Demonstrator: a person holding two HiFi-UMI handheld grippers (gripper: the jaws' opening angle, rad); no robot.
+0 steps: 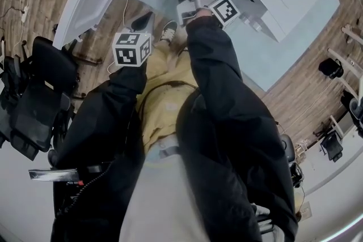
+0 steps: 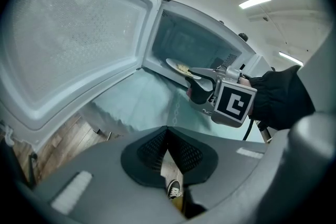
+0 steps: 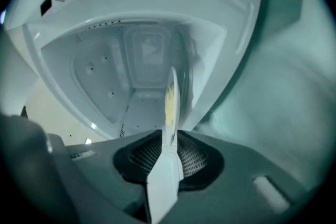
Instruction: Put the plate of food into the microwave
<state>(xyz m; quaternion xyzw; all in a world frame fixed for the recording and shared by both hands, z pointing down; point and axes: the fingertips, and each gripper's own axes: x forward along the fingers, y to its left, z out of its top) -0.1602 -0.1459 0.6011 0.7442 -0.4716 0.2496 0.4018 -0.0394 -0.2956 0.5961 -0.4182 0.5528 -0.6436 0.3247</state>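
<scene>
The microwave (image 2: 195,38) stands open, door (image 2: 73,34) swung wide, and the plate (image 2: 176,64) is inside it: thin, white, with yellow food (image 3: 169,97) on it; the right tool (image 3: 169,136) loosely straddles its rim, the left tool (image 2: 167,131) is pinched together, empty, outside the microwave

- Plate (image 2: 178,66) lies in the microwave's (image 2: 191,42) opening, its rim between the right gripper's (image 2: 193,80) jaws.
- Door (image 2: 79,34) hangs open at nine o'clock from the microwave.
</scene>
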